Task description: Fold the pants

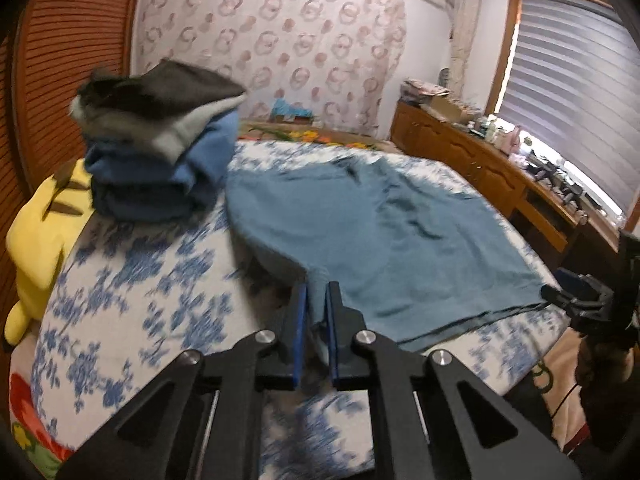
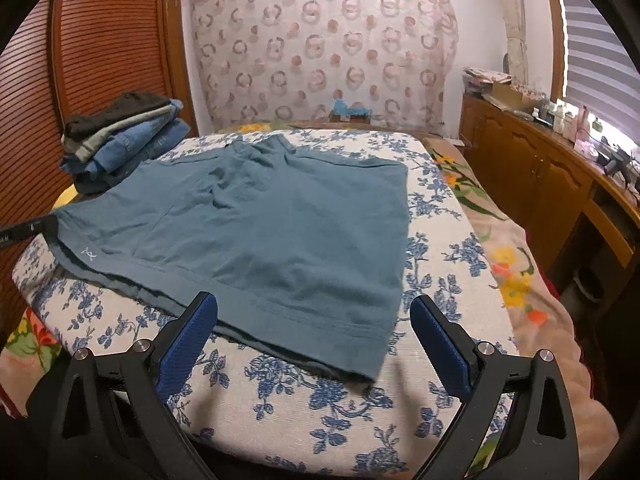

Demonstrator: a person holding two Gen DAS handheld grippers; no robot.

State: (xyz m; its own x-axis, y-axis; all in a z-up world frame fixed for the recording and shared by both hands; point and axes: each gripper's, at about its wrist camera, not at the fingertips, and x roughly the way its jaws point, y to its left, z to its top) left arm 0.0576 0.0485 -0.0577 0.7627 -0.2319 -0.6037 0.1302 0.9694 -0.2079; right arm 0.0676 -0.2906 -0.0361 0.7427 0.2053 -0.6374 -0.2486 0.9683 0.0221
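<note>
Teal-blue pants (image 1: 380, 220) lie spread flat on a blue-flowered bed cover (image 1: 140, 280). My left gripper (image 1: 318, 292) is shut on their near left corner, and the pinched cloth rises a little off the bed between the blue pads. In the right wrist view the pants (image 2: 260, 220) fill the middle of the bed, and the left gripper (image 2: 48, 222) shows at the left edge on that corner. My right gripper (image 2: 314, 308) stands wide open just above the near hem, one finger on each side of the right corner, with nothing gripped.
A stack of folded clothes (image 2: 120, 140) sits at the bed's far left, beside a yellow plush toy (image 1: 40, 240). A wooden dresser (image 2: 540, 180) with clutter runs along the right. A louvred wooden door (image 2: 100, 40) stands on the left.
</note>
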